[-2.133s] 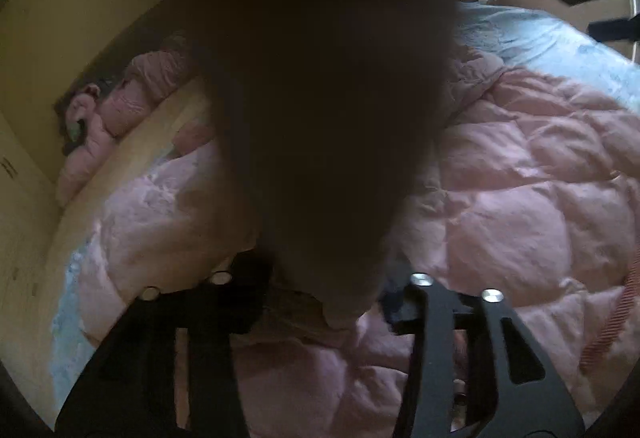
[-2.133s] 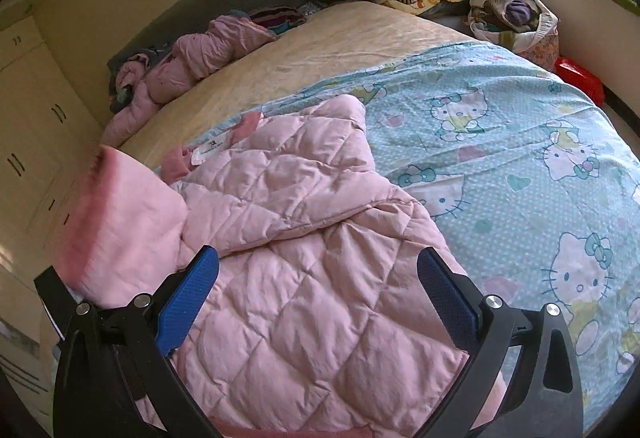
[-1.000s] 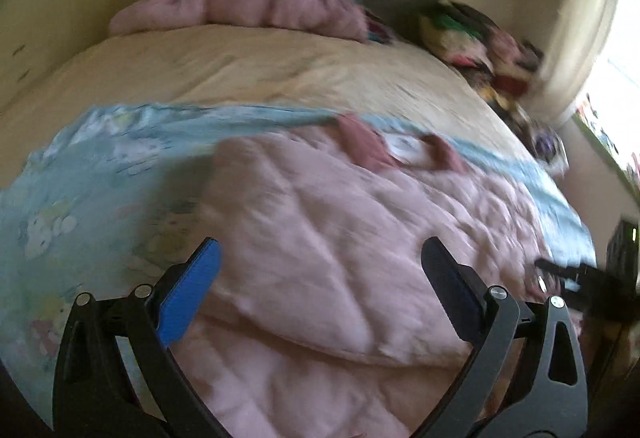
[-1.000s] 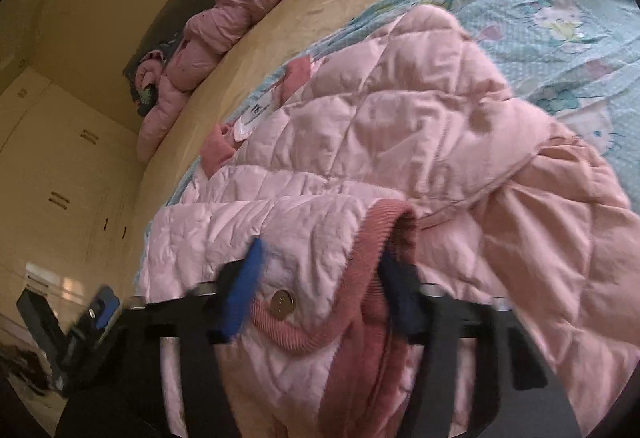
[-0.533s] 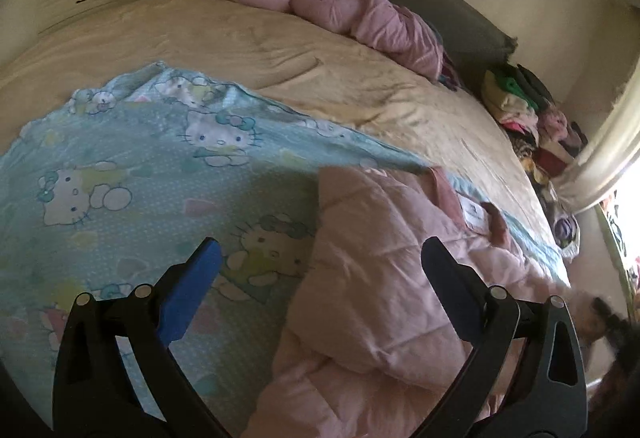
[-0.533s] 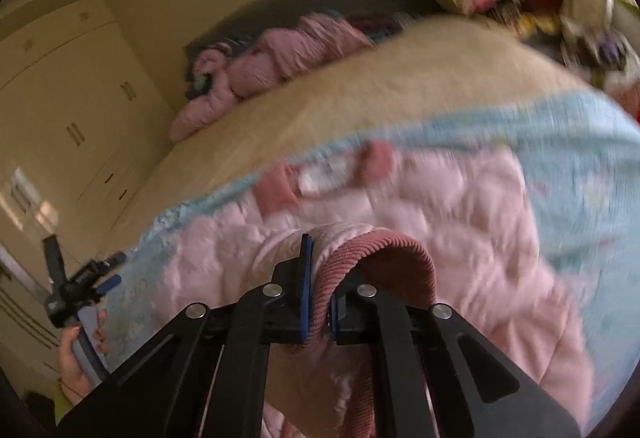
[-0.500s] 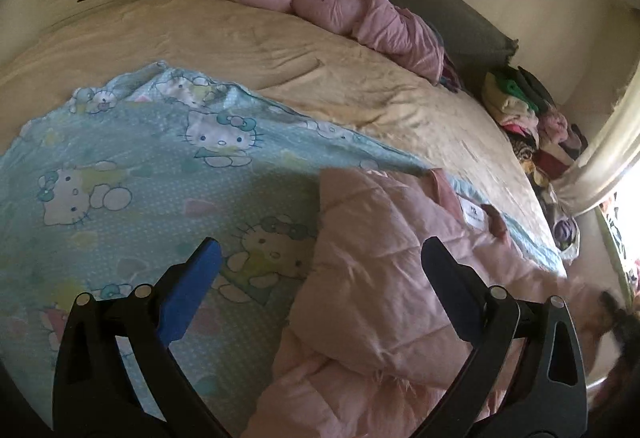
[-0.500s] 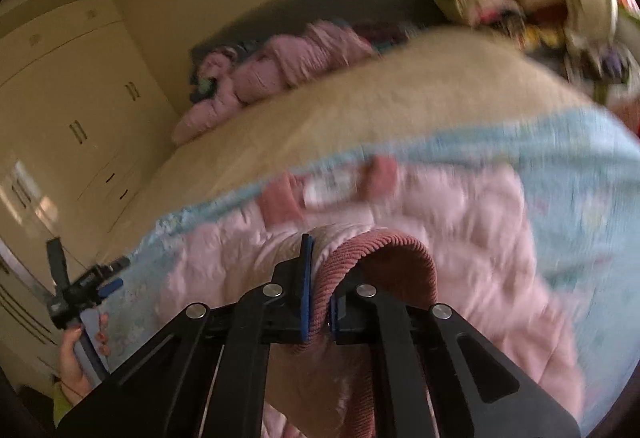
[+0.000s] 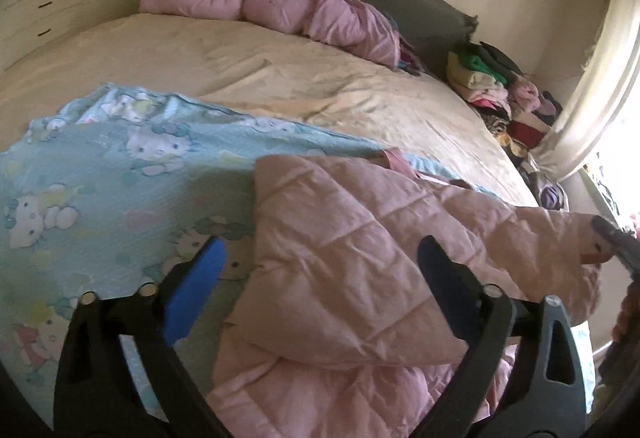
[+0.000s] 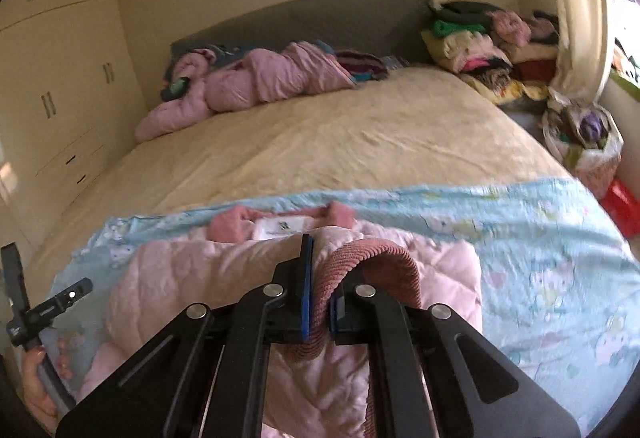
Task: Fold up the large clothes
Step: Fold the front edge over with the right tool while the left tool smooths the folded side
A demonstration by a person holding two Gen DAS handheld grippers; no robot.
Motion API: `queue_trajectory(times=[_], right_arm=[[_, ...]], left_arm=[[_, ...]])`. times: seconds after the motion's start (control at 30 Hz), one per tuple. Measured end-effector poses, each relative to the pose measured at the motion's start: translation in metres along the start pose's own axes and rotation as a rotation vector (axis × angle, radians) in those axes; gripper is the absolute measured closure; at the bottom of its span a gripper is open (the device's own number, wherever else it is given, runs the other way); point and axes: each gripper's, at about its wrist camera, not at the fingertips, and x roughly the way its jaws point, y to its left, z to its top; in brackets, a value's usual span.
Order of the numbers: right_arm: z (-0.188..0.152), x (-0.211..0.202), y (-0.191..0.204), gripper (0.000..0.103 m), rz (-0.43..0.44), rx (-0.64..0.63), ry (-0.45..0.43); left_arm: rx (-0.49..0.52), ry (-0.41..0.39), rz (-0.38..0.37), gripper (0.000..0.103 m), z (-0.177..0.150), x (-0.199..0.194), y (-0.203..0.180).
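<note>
Now right hand-held gripper [image 10: 318, 294] pinches lifted cuff [image 10: 372, 258]; left hand-held gripper [image 9: 320, 270] narrowing, empty.

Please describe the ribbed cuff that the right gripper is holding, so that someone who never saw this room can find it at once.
Start at the big bed, then find the light blue cartoon-cat blanket across its near end. On it lies a pale pink quilted jacket. The ribbed cuff arches up where the right gripper is shut on it; it is darker, dusty rose and corded, unlike the smooth quilting around it.
</note>
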Motion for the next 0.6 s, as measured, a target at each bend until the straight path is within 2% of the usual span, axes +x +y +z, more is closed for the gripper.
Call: queue_trajectory(times=[0.03, 0.17, 0.27, 0.47, 0.53, 0.6], right_arm=[[-0.004, 0.006, -0.004, 0.098, -0.006, 0.012, 0.009], [-0.019, 0.019, -0.014, 0.098, -0.030, 0.039, 0.035], [-0.025, 0.024, -0.016, 0.098, -0.042, 0.043, 0.040], [-0.032, 0.032, -0.014, 0.096, -0.071, 0.024, 0.051], [-0.032, 0.032, -0.014, 0.094, -0.071, 0.034, 0.056], [-0.034, 0.032, -0.014, 0.087, -0.064, 0.039, 0.062]], left_arm=[[0.013, 0.008, -0.001, 0.021, -0.002, 0.003, -0.003], [0.026, 0.019, -0.001, 0.023, -0.009, 0.012, -0.010], [0.060, 0.031, -0.010, 0.030, -0.011, 0.017, -0.018], [0.119, 0.081, -0.006, 0.031, -0.023, 0.035, -0.032], [0.147, 0.106, 0.021, 0.031, -0.027, 0.042, -0.035], [0.163, 0.128, 0.047, 0.031, -0.031, 0.049, -0.036]])
